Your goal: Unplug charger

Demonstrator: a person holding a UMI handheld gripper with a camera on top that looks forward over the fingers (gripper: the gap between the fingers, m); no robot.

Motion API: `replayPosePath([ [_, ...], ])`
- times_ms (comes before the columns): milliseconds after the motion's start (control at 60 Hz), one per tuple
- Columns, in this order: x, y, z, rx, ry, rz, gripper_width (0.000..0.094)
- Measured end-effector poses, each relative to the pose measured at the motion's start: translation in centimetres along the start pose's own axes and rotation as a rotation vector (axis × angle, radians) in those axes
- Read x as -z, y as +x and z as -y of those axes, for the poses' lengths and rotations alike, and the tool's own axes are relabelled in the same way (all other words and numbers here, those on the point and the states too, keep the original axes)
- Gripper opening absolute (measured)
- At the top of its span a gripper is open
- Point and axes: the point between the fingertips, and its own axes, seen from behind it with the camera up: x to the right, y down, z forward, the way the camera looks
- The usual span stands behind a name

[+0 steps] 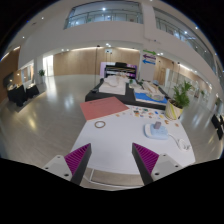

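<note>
Currently the hand-held gripper (112, 160) hangs released above a white table (120, 135), grasping nothing

Showed two dark fingers (78, 160) rising from the bottom of the gripper view, each broad at its base and narrowing toward a blunt tip. Bore a bright magenta pad (146, 158) on each inner face, triangular in outline and finely ribbed with slanting lines. Stood parted, with an open gap between the tips.
</note>
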Motion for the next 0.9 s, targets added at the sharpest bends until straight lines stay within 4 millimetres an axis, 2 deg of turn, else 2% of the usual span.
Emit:
replayPosePath([
  [50, 0.1, 1.1, -0.1, -0.005, 0.002, -0.027, 0.0853],
  [67, 0.3, 2.2, -0.4, -0.007, 0.003, -0.037, 0.0854],
  [83, 0.2, 2.0, -0.2, -0.011, 0.004, -0.048, 0.0852],
  [100, -0.6, 4.6, -0.9, -0.013, 0.008, -0.054, 0.0853],
  [117, -0.7, 5.5, -1.0, -0.014, 0.009, -0.064, 0.0854],
  [300, -2.0, 13.1, -2.7, -0.038, 0.020, -0.166, 0.0853],
  [433, -4.6, 18.0, -4.0, -0.094, 0.031, -0.210, 0.0853],
  [533, -6.5, 21.1, -4.0, -0.113, 0.064, -0.235, 0.0857],
  [667, -10.7, 24.1, -3.4, -0.097, 0.122, -0.245, 0.0859],
  [900, -20.3, 27.9, -2.3, -0.113, 0.171, -0.220, 0.0857],
])
